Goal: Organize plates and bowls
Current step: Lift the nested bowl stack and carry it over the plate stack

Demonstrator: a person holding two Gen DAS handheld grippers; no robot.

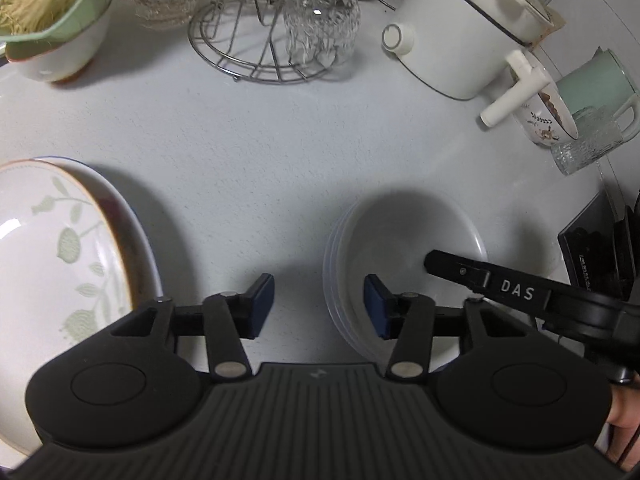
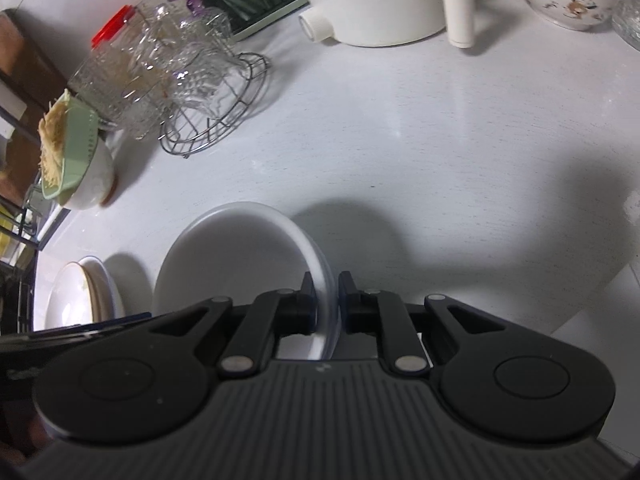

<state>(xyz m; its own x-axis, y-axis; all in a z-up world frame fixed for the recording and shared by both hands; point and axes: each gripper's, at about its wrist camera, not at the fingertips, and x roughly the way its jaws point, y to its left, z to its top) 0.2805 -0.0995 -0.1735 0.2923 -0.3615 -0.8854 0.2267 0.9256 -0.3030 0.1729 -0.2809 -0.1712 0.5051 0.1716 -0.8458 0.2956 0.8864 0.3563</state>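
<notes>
A stack of nested white bowls point(image 1: 404, 232) is on the white counter point(image 1: 240, 152), right of centre in the left wrist view. My right gripper point(image 2: 325, 300) is shut on the bowls' point(image 2: 232, 264) near rim, one finger inside and one outside. In the left wrist view its black finger point(image 1: 480, 280) reaches into the bowls from the right. My left gripper point(image 1: 319, 304) is open and straddles the bowls' left rim, its blue pads clear of it. A floral plate with a brown rim point(image 1: 60, 260) lies on a blue-rimmed plate at the far left; this plate stack point(image 2: 80, 300) also shows in the right wrist view.
At the back stand a wire rack point(image 1: 256, 52) holding glass cups, a white pot with a handle point(image 1: 452, 40), and a green colander of noodles point(image 1: 52, 4) on a white bowl. A floral bowl point(image 1: 540, 120), green mug point(image 1: 596, 80) and glass cup point(image 1: 588, 144) crowd the right.
</notes>
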